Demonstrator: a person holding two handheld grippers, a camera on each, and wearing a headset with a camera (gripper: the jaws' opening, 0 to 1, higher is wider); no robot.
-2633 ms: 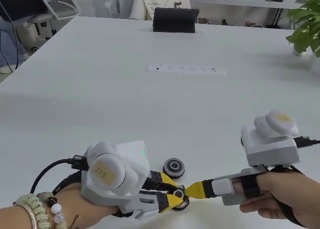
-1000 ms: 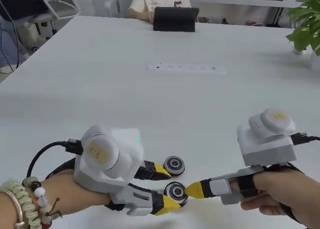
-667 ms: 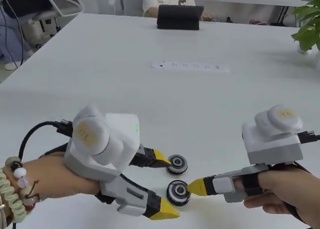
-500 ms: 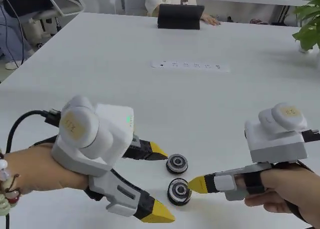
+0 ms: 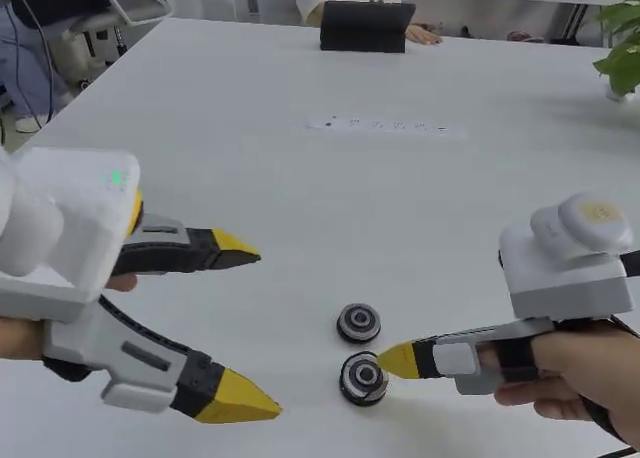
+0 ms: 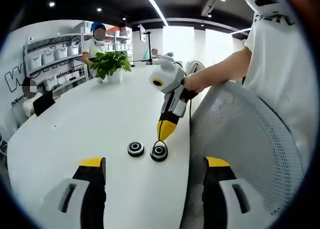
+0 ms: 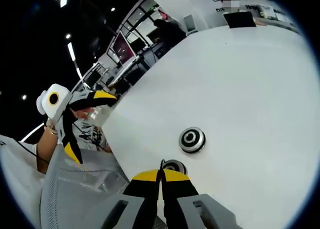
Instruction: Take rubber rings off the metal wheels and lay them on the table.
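Two small metal wheels with black rubber rings lie flat on the white table (image 5: 300,178): a far wheel (image 5: 358,322) (image 6: 135,148) (image 7: 192,139) and a near wheel (image 5: 363,376) (image 6: 159,152) (image 7: 173,166). My right gripper (image 5: 400,360) (image 6: 165,133) (image 7: 161,175) is shut, and its yellow tips touch the near wheel's rim. Whether it pinches the ring I cannot tell. My left gripper (image 5: 245,326) (image 6: 154,164) (image 7: 87,123) is wide open and holds nothing, well to the left of both wheels.
A white power strip (image 5: 385,127) lies mid-table. At the far edge stands a black tablet case (image 5: 367,26) with a person seated behind it. A potted plant (image 5: 625,63) is at the far right. A mesh chair back (image 6: 240,139) sits by the near edge.
My left gripper opened, let go of the near wheel and drew back to the left. The right gripper stays shut at that wheel's rim. Both wheels still lie in the same spot.
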